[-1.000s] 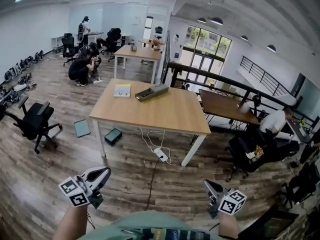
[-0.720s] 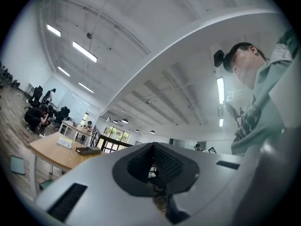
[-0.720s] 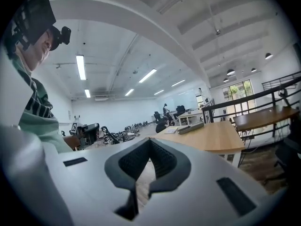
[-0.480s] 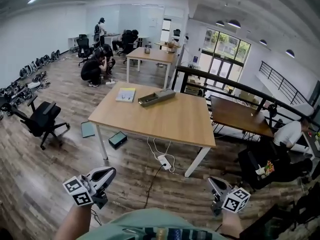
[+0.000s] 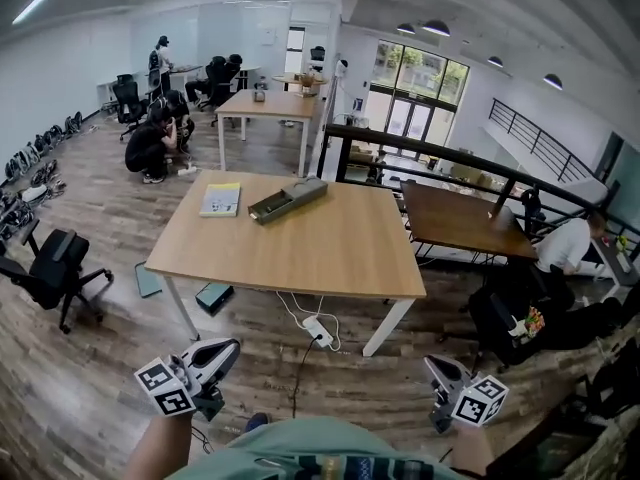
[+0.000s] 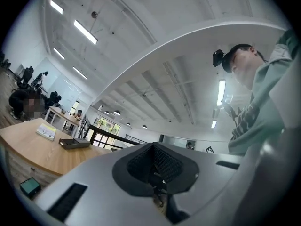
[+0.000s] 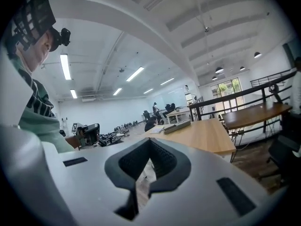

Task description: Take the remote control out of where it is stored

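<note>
A long dark open box (image 5: pixel 287 199) lies at the far side of the light wooden table (image 5: pixel 330 248), with a grey oblong thing at its far end; I cannot tell whether that is the remote control. The same box shows in the left gripper view (image 6: pixel 74 143) and the right gripper view (image 7: pixel 177 126). My left gripper (image 5: pixel 228 348) and right gripper (image 5: pixel 432 364) hang low in front of me, well short of the table, above the wooden floor. Both are shut with nothing held, as the left gripper (image 6: pixel 154 173) and right gripper (image 7: pixel 146 166) also show in their own views.
A yellow-topped booklet (image 5: pixel 220 199) lies beside the box. A power strip (image 5: pixel 318 331) with cables and a flat case (image 5: pixel 213 295) lie on the floor under the table. An office chair (image 5: pixel 55 268) stands left, a dark table (image 5: pixel 460 223) and a seated person (image 5: pixel 565 248) right.
The table has come nearer and shifted a little left in the head view. Both grippers have travelled along with me, still low in the picture and still shut.
</note>
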